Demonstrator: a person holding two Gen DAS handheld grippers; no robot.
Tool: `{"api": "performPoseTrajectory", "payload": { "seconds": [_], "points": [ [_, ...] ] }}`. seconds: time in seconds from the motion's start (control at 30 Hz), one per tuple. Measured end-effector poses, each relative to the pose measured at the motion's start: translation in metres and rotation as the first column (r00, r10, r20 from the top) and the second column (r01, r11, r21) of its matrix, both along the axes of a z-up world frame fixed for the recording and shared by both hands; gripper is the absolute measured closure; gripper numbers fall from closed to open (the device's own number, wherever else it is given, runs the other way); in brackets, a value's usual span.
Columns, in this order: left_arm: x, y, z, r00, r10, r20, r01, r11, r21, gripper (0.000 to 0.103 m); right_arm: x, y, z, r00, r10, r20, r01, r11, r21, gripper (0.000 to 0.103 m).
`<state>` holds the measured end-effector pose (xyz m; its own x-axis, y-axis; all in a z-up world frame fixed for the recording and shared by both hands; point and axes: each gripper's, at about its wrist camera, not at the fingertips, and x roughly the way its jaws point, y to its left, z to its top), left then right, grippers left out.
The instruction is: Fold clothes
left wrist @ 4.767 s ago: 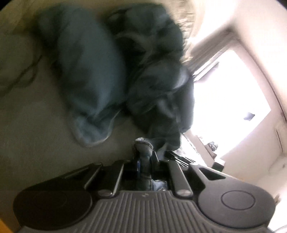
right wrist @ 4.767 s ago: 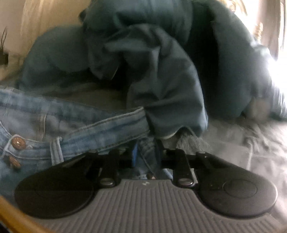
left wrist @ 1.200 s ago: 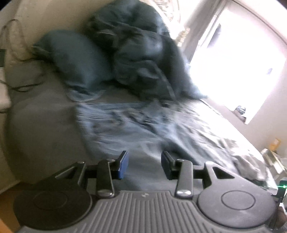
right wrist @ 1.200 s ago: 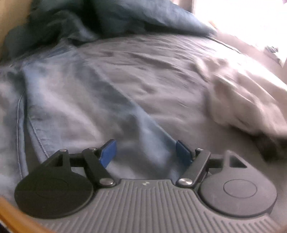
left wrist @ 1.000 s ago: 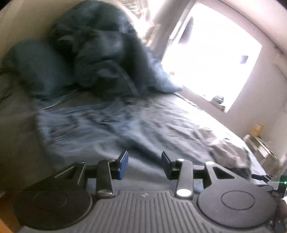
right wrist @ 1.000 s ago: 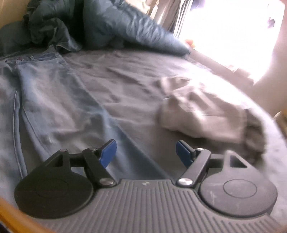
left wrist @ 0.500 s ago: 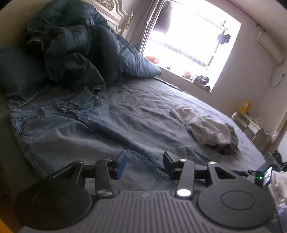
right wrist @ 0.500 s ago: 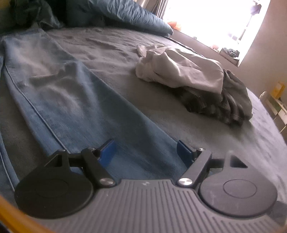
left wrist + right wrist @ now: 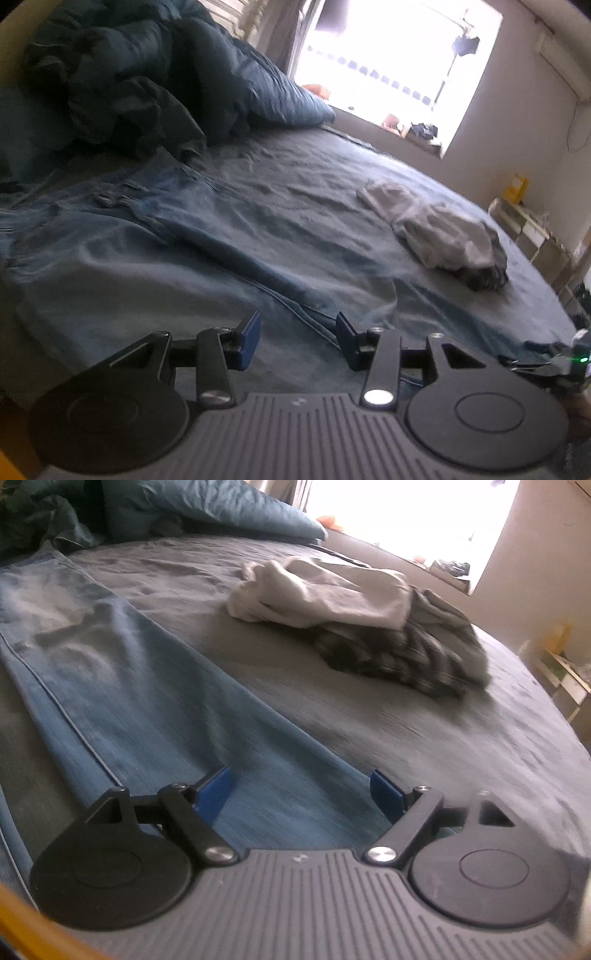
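Blue jeans (image 9: 155,258) lie spread flat on the grey bed sheet, waistband towards the heaped duvet, legs running towards the near edge. In the left wrist view my left gripper (image 9: 297,332) hovers open just above the lower legs, near the seam between them, nothing between its blue pads. In the right wrist view one jeans leg (image 9: 147,701) runs down under my right gripper (image 9: 301,786). Its jaws are opening wide over the leg's lower end; the pads do not press on the cloth.
A crumpled pile of a pale garment over a dark checked one (image 9: 354,620) (image 9: 439,236) lies on the sheet to the right of the jeans. A dark blue duvet and pillow (image 9: 140,81) are heaped at the head. A bright window and shelves stand beyond the bed.
Both grippers have moved from the waistband end down along the jeans legs and sunk closer to the cloth. The right gripper's jaws have spread wider. The left jaws stay as they were.
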<state>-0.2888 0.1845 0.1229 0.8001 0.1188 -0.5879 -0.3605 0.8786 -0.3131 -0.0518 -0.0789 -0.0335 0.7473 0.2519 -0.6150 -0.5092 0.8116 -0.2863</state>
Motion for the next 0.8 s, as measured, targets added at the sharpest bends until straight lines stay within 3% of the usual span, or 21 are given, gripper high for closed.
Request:
{"api": "performPoseTrajectory", "payload": {
  "seconds": [0.13,0.3,0.47,0.67,0.8],
  "points": [
    [0.045,-0.009,-0.02,0.997,-0.07,-0.044,0.071,0.997,0.026,0.057,-0.005,-0.028,0.001,0.998,-0.067,-0.003,0.066,0.998,-0.015,0.021],
    [0.118,-0.017,-0.036,0.979,-0.158,-0.129,0.176,0.975,0.137,0.057,-0.009,-0.066,0.002,0.988,-0.15,-0.031,0.149,0.989,-0.022,0.02],
    [0.17,-0.005,-0.062,0.963,-0.17,-0.209,0.196,0.974,0.112,0.055,-0.013,-0.1,0.004,0.971,-0.229,-0.065,0.229,0.973,-0.01,0.018],
    [0.149,0.017,-0.07,0.952,-0.204,-0.228,0.232,0.968,0.101,0.055,-0.032,-0.125,0.003,0.951,-0.301,-0.064,0.3,0.954,-0.019,0.018],
    [0.142,0.037,-0.055,0.939,-0.218,-0.267,0.233,0.972,0.026,0.055,-0.041,-0.121,0.005,0.949,-0.314,-0.032,0.311,0.948,-0.068,0.018]
  ]
}}
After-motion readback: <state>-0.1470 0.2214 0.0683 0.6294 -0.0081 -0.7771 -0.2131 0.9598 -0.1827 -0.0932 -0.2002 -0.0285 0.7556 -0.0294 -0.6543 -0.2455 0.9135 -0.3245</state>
